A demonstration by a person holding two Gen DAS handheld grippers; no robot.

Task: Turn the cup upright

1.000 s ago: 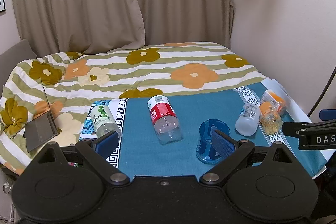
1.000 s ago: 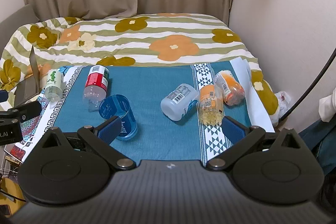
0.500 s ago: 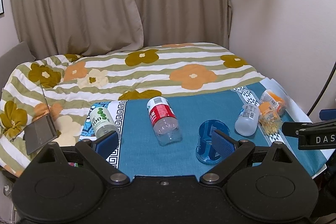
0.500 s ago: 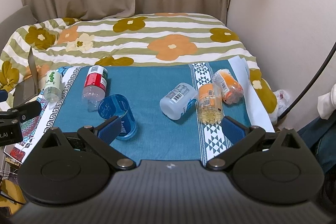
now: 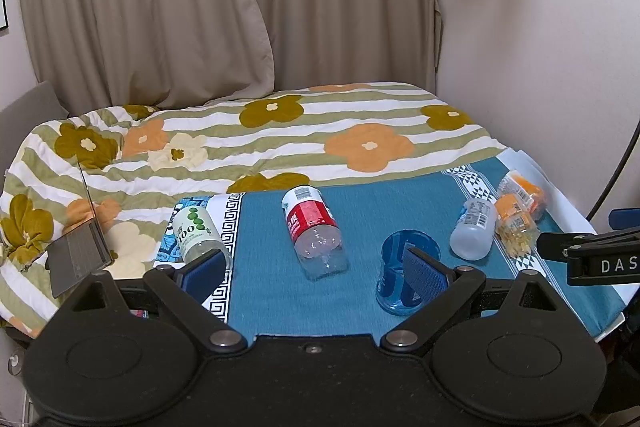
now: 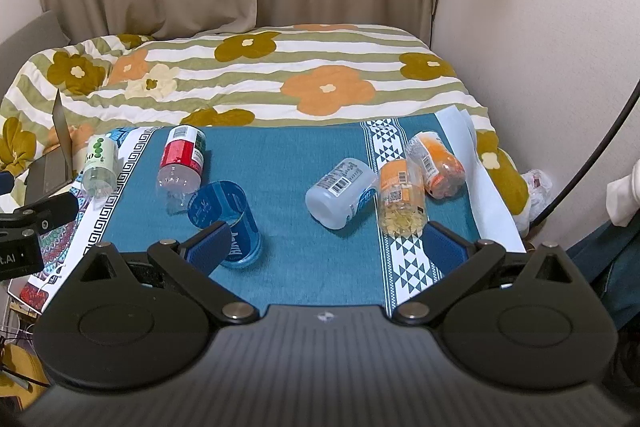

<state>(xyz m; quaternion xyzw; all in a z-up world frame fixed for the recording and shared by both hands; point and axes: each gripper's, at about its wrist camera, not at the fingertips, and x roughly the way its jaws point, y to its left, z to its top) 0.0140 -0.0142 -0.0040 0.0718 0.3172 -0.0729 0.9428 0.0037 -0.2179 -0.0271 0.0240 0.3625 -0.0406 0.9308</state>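
I read the blue cup (image 6: 224,217) as lying on its side on the teal cloth (image 6: 288,167), near the cloth's front edge, with its open mouth toward the bed at about 11 o'clock in the right wrist view and its base toward me at 5 o'clock. So its long axis runs roughly front to back, slightly slanted.

From the right gripper (image 6: 326,247) the cup sits at about 10 o'clock, partly behind that gripper's left finger pad. From the left gripper (image 5: 314,269) it sits at about 2 o'clock, and the right finger pad (image 5: 424,273) overlaps it in that view. I judge both are close, the left perhaps a touch nearer, though I cannot tell for certain.

Both grippers are spread wide and grasp nothing. Each hovers low over the front edge of the cloth, pointing forward toward the bed and level.

The red-label bottle (image 6: 182,159) lies just beyond the cup's mouth, nearly touching it, so I would come at the cup from the side away from it.
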